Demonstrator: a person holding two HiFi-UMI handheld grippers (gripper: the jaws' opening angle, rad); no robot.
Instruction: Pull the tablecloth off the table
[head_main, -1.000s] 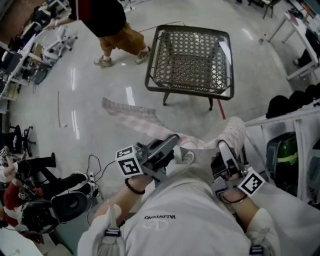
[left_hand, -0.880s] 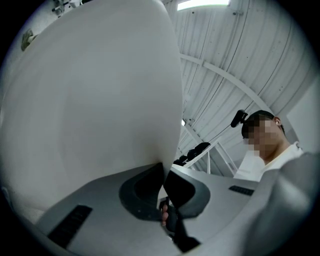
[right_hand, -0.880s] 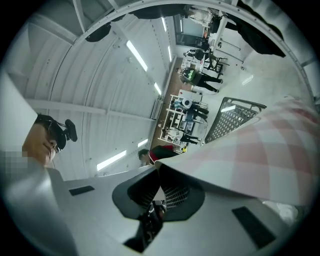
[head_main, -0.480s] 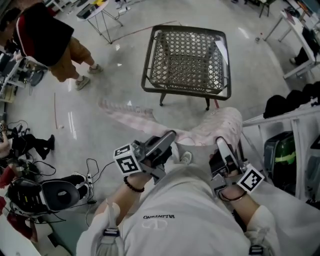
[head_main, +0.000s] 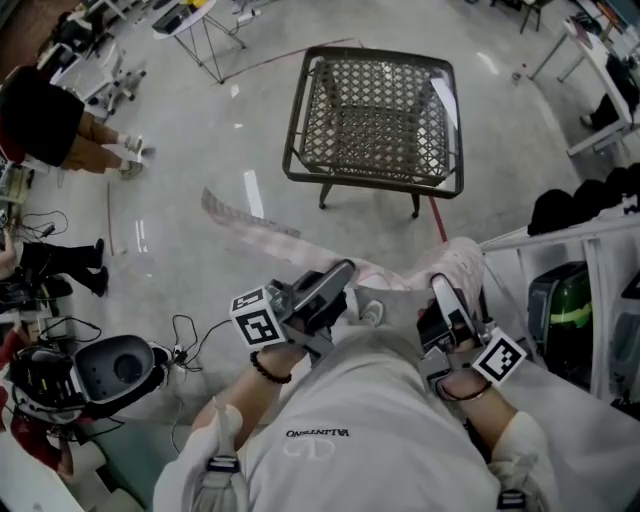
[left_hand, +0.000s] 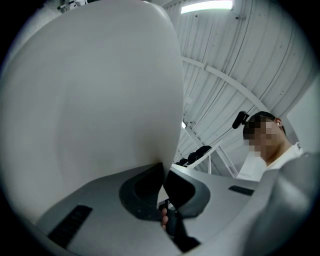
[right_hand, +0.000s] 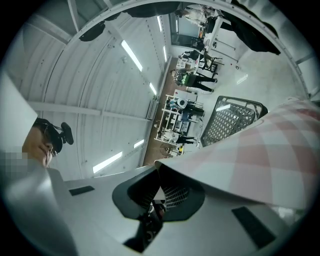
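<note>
Pink-checked tablecloth (head_main: 262, 224), wholly clear of the bare lattice-topped table (head_main: 372, 182) at upper centre, trailing over the floor toward lower centre, its edge pinched in both left gripper (head_main: 340, 278) and right gripper (head_main: 446, 292); pull judged complete, only gathering left.

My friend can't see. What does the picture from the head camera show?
The left hand-held gripper and the right hand-held gripper each pinch a pink checked tablecloth. It trails over the shiny floor, fully off the woven table ahead.
</note>
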